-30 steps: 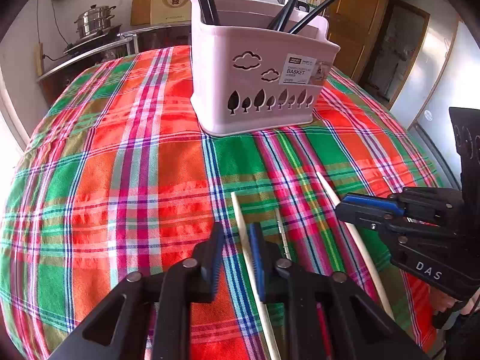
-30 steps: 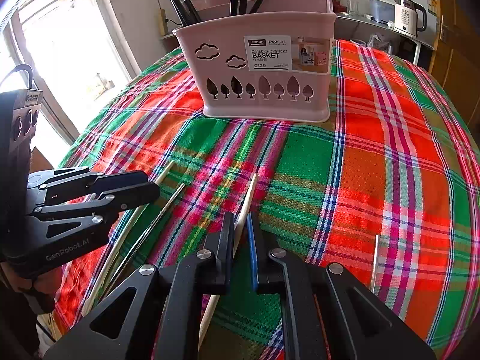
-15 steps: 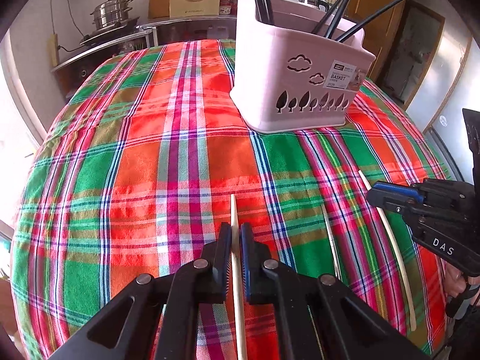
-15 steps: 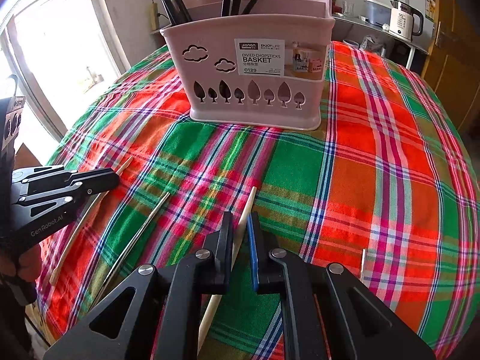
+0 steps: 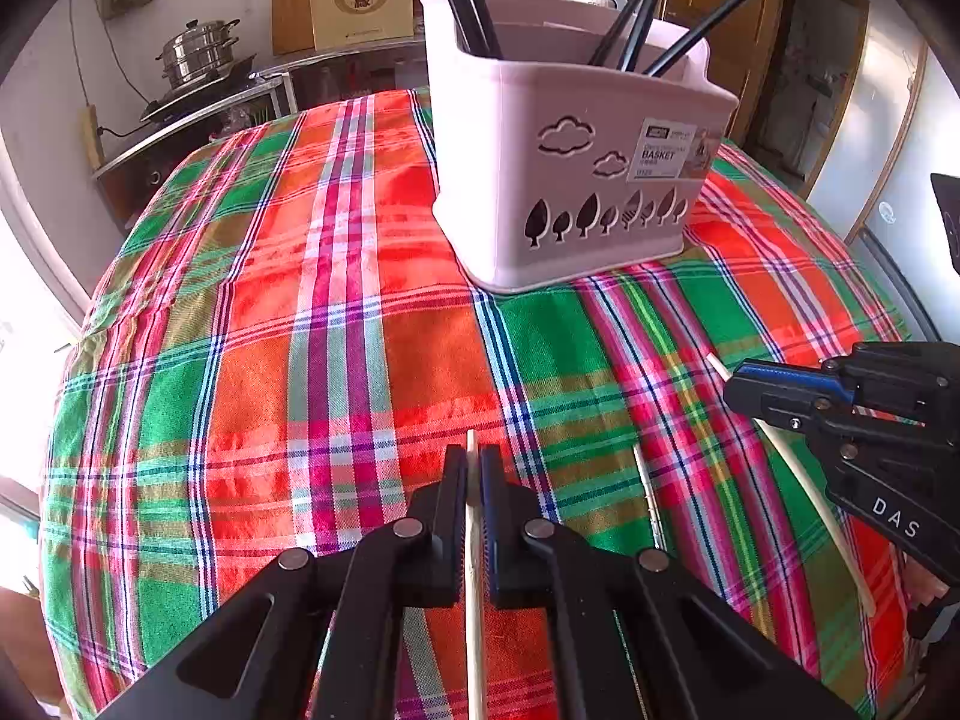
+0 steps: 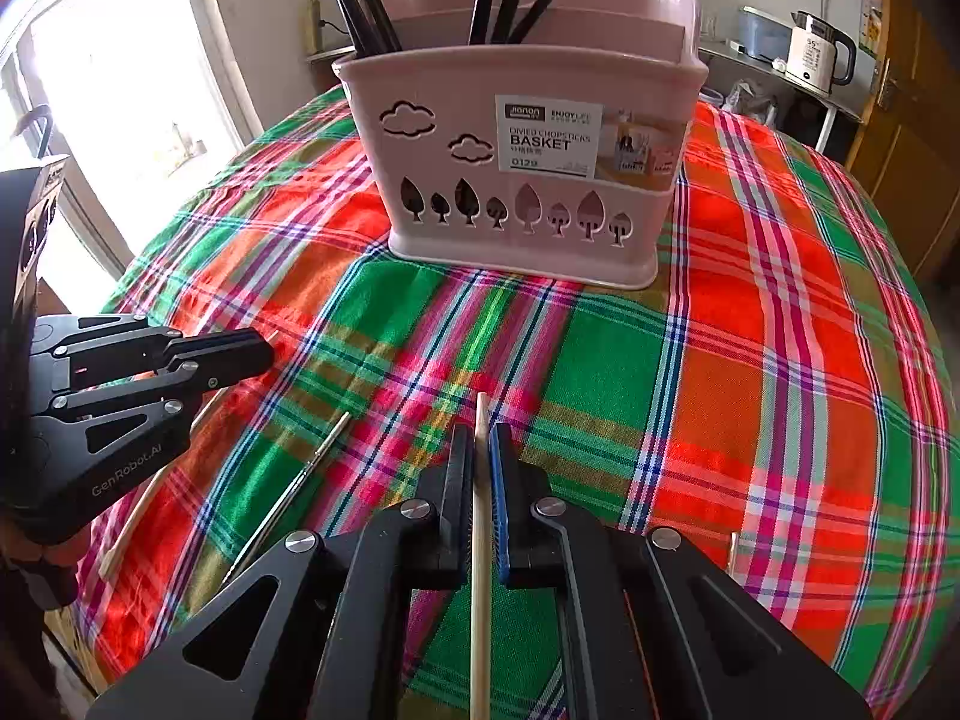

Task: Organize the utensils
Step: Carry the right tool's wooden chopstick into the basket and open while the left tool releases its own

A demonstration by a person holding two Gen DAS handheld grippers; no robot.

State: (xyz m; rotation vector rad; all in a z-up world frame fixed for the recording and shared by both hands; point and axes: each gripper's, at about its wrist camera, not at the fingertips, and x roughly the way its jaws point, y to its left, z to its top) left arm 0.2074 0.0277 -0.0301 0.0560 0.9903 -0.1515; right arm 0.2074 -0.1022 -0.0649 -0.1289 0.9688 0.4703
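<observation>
Both claws were closed on pale chopsticks. Seen from its own camera, the left claw (image 5: 474,462) had its jaws pinched on a pale chopstick (image 5: 472,540) that ran straight along the line of the fingers, its tip poking just past the fingertips and its tail running back under the claw. The right claw (image 6: 480,444) had just finished closing its jaws on a second pale chopstick (image 6: 480,516), which lay the same way, lengthwise between the pads with a short tip showing ahead. A thin metal chopstick (image 6: 300,480) lay loose on the plaid cloth (image 6: 750,360) of the worktop between the two claws, nearer the left claw's side in the right camera, pointing roughly toward the basket. The pink basket (image 6: 540,120) stood ahead of both claws, well apart from them and already holding dark chopsticks (image 6: 360,0) upright. It sat ahead and to the right of the left claw and almost straight in front of the right claw, so the right hand looked to have the more direct path. Because each stick lay along its claw, dropping it in would probably call for tipping the claw so that the stick stood nearly upright over an open compartment.
</observation>
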